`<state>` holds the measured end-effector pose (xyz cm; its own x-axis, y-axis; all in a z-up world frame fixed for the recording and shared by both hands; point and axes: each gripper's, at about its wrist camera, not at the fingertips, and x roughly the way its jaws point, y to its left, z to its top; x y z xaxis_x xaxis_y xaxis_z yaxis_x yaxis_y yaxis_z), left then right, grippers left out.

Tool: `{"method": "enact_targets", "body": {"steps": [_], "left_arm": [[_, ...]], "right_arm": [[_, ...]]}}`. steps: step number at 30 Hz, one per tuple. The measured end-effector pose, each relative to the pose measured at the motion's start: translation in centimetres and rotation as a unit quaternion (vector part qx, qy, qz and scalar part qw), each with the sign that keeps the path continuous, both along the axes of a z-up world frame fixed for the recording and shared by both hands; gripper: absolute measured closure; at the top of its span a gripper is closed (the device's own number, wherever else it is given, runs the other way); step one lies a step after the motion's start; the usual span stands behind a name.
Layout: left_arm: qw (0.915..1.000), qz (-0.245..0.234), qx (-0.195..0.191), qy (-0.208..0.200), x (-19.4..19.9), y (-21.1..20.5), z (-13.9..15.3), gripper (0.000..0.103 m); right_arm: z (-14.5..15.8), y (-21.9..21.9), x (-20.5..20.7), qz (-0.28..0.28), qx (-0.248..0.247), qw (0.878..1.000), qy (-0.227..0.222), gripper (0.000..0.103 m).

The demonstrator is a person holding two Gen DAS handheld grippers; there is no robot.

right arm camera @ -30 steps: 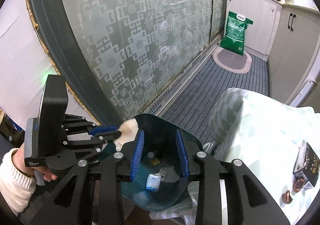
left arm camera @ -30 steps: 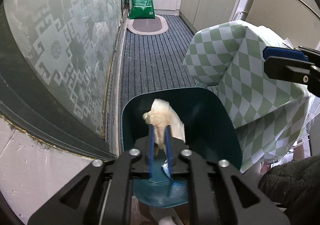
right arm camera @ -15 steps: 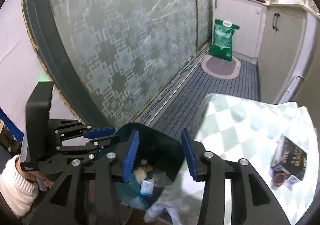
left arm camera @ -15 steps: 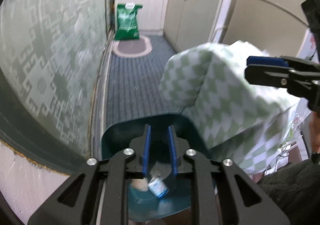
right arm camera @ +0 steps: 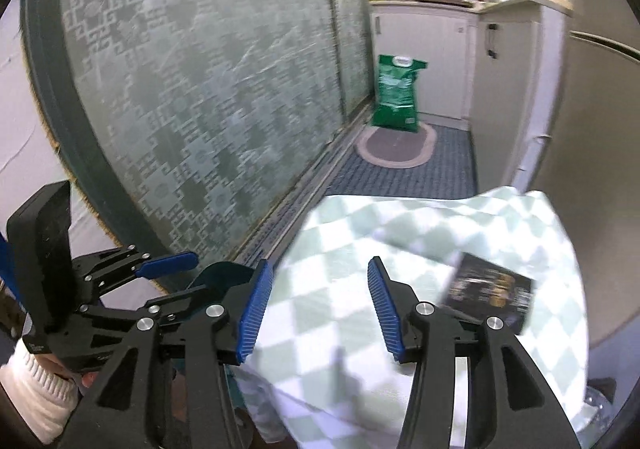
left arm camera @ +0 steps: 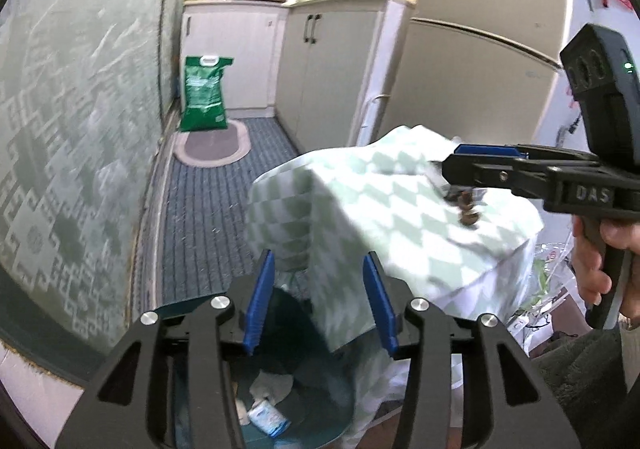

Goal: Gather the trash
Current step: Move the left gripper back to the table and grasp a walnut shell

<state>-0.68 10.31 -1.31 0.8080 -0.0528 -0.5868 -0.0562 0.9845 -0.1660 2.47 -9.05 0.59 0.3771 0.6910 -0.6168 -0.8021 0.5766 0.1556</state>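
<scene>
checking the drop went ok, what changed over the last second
The left gripper let go of the crumpled tissue; its jaws have just been opening and are empty, lifted back from the teal bin, where trash lies. The right gripper, also empty and opening, swung from the bin toward the checked tablecloth. The dark box and green bag stayed put.

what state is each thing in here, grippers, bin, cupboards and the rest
left gripper: open, nothing between its jaws, which have just been opening
right gripper: open, empty, jaws just been opening
teal bin: lidless, trash lying inside
blue-and-white wrapper: in the bin
checked tablecloth: draped over the table
dark box: lying on the cloth
green sack: upright on the floor
cupboard doors: shut
</scene>
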Motion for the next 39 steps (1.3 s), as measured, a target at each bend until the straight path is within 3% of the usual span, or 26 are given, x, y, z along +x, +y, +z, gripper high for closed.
{"method": "enact_targets", "body": {"steps": [5, 17, 30, 36, 39], "left_arm": [[0.9995, -0.028, -0.002, -0.016, 1.0, -2.5, 0.7, 0.053], [0.9963, -0.086, 0.006, -0.001, 4.9, -9.0, -0.2, 0.052], [0.9953, -0.095, 0.013, 0.017, 8.2, -12.6, -1.5, 0.053], [0.9957, -0.089, 0.015, 0.02, 9.1, -13.2, -1.6, 0.059], [0.9964, -0.08, 0.018, 0.024, 9.5, -13.4, -1.8, 0.071]], "right_arm": [[0.2, -3.2, 1.6, -0.036, 0.009, 0.999, 0.003, 0.052], [-1.5, -9.5, 3.3, -0.078, 0.001, 0.997, 0.02, 0.052], [-2.5, -14.6, 3.8, -0.096, 0.005, 0.995, 0.032, 0.052], [-2.8, -16.1, 4.1, -0.104, 0.005, 0.994, 0.036, 0.052], [-3.0, -16.6, 4.1, -0.105, 0.005, 0.994, 0.037, 0.052]]}}
